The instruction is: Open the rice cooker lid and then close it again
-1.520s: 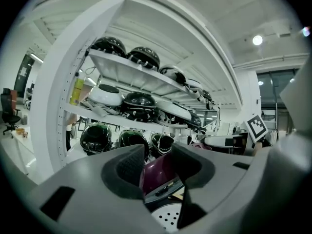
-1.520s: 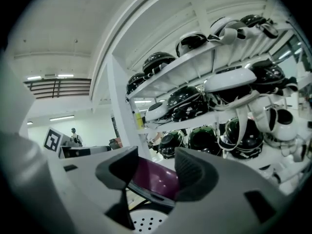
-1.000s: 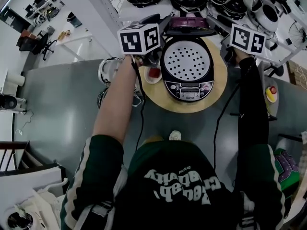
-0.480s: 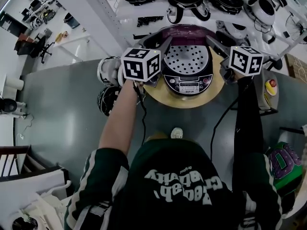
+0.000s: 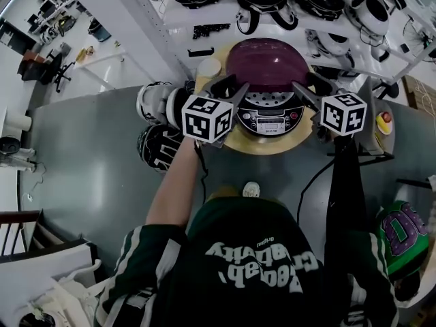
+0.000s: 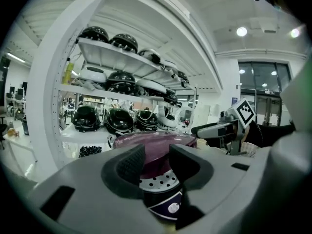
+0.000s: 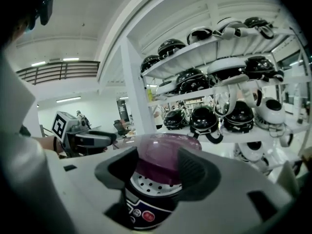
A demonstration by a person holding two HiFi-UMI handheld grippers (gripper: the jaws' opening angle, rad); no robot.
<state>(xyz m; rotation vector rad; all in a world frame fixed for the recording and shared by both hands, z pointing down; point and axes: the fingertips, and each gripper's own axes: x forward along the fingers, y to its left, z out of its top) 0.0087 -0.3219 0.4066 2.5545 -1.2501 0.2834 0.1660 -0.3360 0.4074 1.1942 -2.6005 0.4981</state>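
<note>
Lid [image 5: 267, 63]: purple dome, tilted part-way down over the rice cooker [image 5: 270, 118] (its perforated inner plate shows underneath). I judge it rigid, slick and light on its hinge.
Hold: I'd press near the front edge rather than pinch the dome.
Left gripper [image 6: 158, 161]: fingers apart, just been opening, gripping nothing.
Right gripper [image 7: 157, 172]: fingers released, empty.
Base: round wooden board [image 5: 272, 147] on the table [image 5: 88, 155].
</note>
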